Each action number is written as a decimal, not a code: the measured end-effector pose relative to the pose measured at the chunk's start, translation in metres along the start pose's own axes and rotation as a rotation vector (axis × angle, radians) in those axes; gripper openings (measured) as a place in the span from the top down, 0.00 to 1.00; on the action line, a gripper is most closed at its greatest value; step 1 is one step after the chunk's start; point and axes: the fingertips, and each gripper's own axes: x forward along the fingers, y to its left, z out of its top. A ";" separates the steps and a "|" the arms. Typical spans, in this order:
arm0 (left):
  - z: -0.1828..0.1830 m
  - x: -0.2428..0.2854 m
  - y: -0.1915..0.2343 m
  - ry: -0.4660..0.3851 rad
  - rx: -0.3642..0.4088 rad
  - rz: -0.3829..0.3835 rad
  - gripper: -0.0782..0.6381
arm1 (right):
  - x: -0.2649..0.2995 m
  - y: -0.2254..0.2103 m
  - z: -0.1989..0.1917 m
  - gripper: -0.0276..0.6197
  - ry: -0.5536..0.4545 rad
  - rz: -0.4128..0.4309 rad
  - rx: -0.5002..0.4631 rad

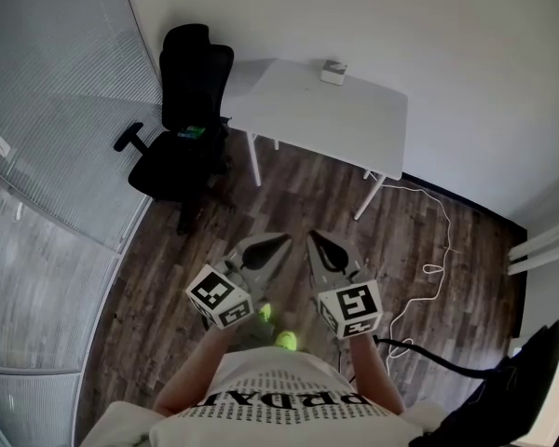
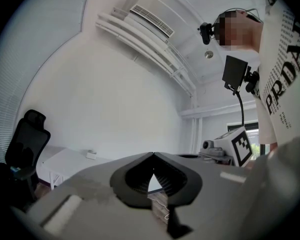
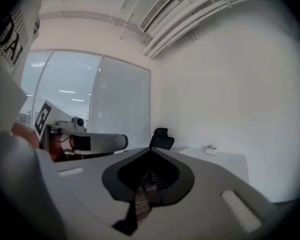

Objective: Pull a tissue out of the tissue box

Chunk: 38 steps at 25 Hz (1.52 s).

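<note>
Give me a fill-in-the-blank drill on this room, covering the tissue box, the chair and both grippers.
1. The tissue box stands on the white ____.
2. The office chair is ____ in colour.
3. The left gripper and the right gripper both have their jaws ____, with nothing held between them.
4. The loose white cable lies on the wooden ____.

Missing words: table; black; shut; floor.

Tissue box [image 1: 334,72] on white table [image 1: 340,127], well apart from left gripper [image 1: 279,242], right gripper [image 1: 315,239].
</note>
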 end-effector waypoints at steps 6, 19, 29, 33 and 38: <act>0.001 0.009 0.031 0.000 0.001 -0.031 0.90 | 0.033 -0.005 0.002 0.94 0.011 -0.008 0.002; 0.033 0.041 0.112 -0.026 0.014 -0.113 0.90 | 0.111 -0.031 0.029 0.94 -0.008 -0.066 -0.014; 0.046 0.055 0.171 -0.030 -0.011 -0.145 0.90 | 0.166 -0.046 0.030 0.94 0.017 -0.116 -0.011; 0.043 0.059 0.183 -0.021 -0.007 -0.173 0.90 | 0.176 -0.059 0.029 0.94 0.023 -0.156 -0.015; 0.041 0.065 0.196 -0.013 -0.022 -0.176 0.90 | 0.186 -0.073 0.029 0.94 0.033 -0.180 -0.016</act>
